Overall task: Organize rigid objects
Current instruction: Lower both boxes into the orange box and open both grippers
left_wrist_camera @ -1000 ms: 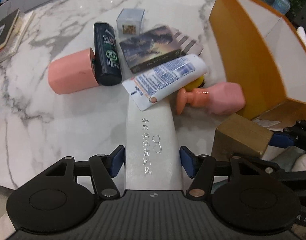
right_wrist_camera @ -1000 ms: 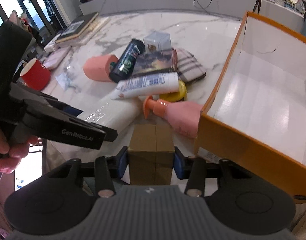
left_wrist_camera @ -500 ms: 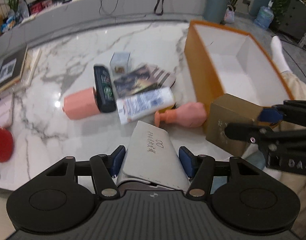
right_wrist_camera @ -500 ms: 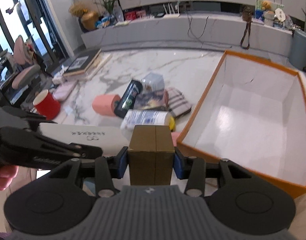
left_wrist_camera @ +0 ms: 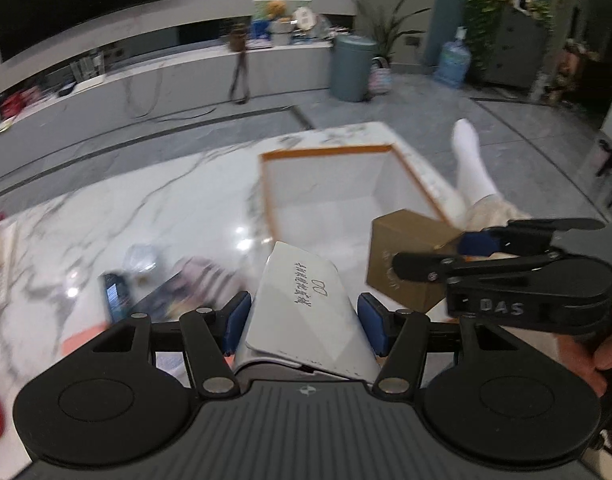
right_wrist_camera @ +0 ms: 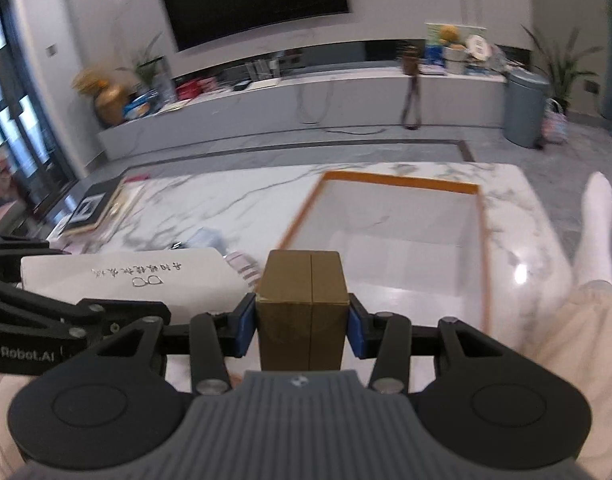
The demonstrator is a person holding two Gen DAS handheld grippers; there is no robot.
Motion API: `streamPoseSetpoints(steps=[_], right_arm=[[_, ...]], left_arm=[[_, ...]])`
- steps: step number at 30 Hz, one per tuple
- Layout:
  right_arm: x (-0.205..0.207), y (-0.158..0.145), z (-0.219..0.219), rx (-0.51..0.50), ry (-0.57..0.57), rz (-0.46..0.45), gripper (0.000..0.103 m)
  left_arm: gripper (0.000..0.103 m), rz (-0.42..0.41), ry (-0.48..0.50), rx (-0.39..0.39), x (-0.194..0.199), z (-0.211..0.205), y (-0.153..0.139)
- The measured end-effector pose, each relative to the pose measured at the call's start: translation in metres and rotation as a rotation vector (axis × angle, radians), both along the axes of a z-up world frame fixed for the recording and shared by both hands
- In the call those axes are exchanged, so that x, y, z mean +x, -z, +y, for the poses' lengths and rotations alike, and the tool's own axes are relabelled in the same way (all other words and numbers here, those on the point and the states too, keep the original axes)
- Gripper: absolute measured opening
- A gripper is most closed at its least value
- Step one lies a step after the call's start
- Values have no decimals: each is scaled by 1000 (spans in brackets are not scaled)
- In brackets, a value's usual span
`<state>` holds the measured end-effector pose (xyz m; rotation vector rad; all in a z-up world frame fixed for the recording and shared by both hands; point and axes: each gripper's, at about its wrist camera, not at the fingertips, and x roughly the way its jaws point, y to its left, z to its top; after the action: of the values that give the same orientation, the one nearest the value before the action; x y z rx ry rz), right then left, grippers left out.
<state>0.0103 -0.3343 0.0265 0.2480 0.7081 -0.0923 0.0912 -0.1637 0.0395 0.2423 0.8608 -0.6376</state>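
The left gripper [left_wrist_camera: 304, 323] clamps a white packet [left_wrist_camera: 306, 312] and the right gripper [right_wrist_camera: 301, 322] a gold box [right_wrist_camera: 301, 312], both near the empty orange box [right_wrist_camera: 390, 216]; blurred clutter [left_wrist_camera: 161, 288] remains on the table [left_wrist_camera: 145, 216].

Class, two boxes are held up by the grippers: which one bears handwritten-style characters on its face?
The white box in the left gripper. The gold-brown box in the right gripper shows no such characters on its top.
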Motion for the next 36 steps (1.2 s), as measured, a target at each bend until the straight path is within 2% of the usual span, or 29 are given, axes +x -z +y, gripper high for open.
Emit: streamPoseSetpoints(steps=[7, 16, 22, 24, 29, 36], right_arm=[[25, 34, -52, 120, 94, 106, 45], [59, 87, -76, 240, 99, 242, 45], [79, 102, -71, 231, 71, 331, 45], [83, 106, -71, 224, 63, 352, 45], [91, 114, -72, 210, 59, 389, 45], [94, 119, -76, 226, 64, 414, 45]], left_arm=[[67, 63, 35, 9, 33, -52, 49], [67, 113, 64, 111, 48, -82, 98], [67, 116, 88, 184, 49, -93, 116], [67, 95, 108, 219, 45, -100, 117], [67, 140, 127, 292, 50, -107, 117], [69, 162, 131, 330, 49, -109, 117]])
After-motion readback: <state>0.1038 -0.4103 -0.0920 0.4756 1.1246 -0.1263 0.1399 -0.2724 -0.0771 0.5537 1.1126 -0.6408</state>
